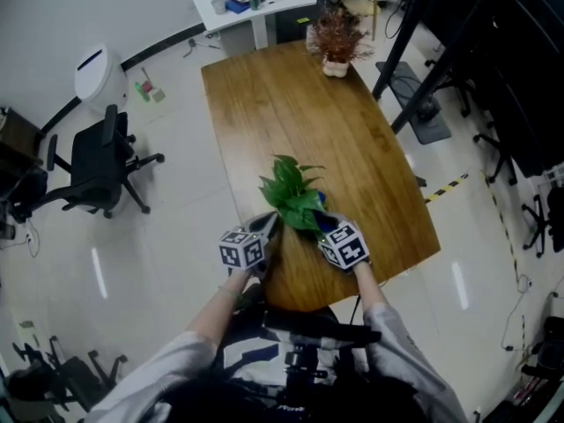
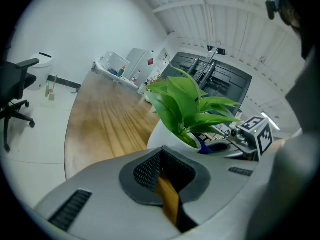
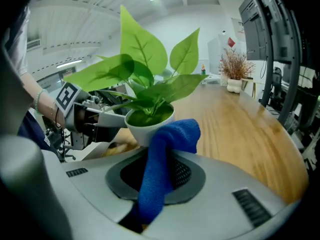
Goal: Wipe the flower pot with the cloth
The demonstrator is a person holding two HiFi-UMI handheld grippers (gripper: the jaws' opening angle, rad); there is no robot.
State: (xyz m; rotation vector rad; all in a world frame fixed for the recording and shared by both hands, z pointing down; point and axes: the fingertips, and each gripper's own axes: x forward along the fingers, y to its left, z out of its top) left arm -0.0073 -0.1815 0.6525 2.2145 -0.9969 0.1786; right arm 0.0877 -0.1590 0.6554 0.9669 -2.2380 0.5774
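1. Head view.
   - The table (image 1: 291, 104) is seen running from 6 toward 12 o'clock.
   - The plant (image 1: 295, 196) is stood near the table's near edge, just below centre.
   - The left gripper (image 1: 264, 232) is held at the plant's 8 o'clock and the right gripper (image 1: 328, 229) at its 4 o'clock, both close in.
   - A dried plant (image 1: 337, 38) is noted at the far end, at 12 o'clock.
   - A chair (image 1: 99, 161) is noted on the floor at 9 o'clock.

2. Left gripper view.
   - The jaws are seen pressed together with nothing held; only table wood shows through the slit.
   - The white pot (image 2: 167, 134) is found just beyond the tips, at 12 o'clock. Contact cannot be told.
   - The right gripper (image 2: 225, 146) is seen at 3 o'clock, with a bit of blue cloth (image 2: 207, 146) beside the pot.

3. Right gripper view.
   - The jaws are closed on the cloth (image 3: 160, 174), which is draped up over the tips and laid against the pot (image 3: 150, 126) at 12 o'clock.
   - The left gripper (image 3: 112, 118) is seen at 9 o'clock, its tips reaching the pot's side.
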